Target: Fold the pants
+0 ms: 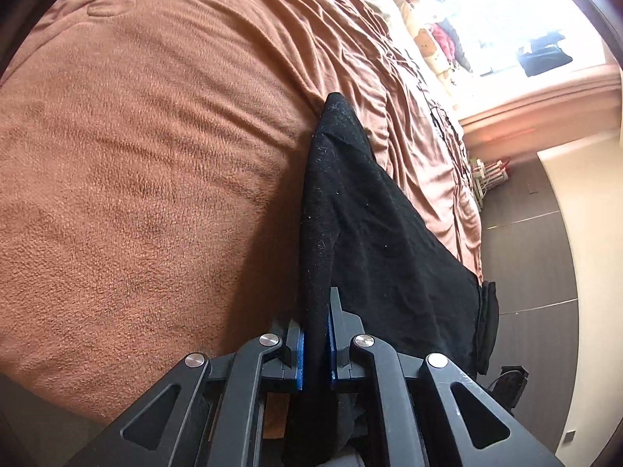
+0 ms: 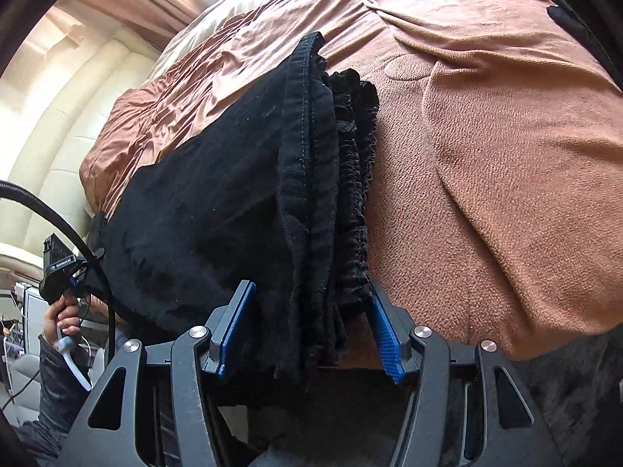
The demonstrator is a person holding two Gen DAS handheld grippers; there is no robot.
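Black pants (image 1: 370, 214) lie folded lengthwise on a brown fleece blanket (image 1: 136, 155). My left gripper (image 1: 316, 311) is shut on a thin edge of the pants, with cloth squeezed between its blue pads. In the right wrist view, the pants (image 2: 194, 194) end in a gathered elastic waistband (image 2: 350, 155). That thick bunch runs between the pads of my right gripper (image 2: 311, 288), which stand wide apart around it, with the right fingertip's pad (image 2: 383, 334) touching the elastic. Far left there, a hand (image 2: 66, 315) holds the left gripper (image 2: 58, 272) at the pants' other end.
The blanket (image 2: 486, 155) covers a bed with wrinkled brown sheets behind the pants. Dark floor (image 1: 525, 253) runs along the bed's edge to the right, below a bright window (image 1: 486, 7). A black cable (image 2: 46, 210) loops by the left gripper.
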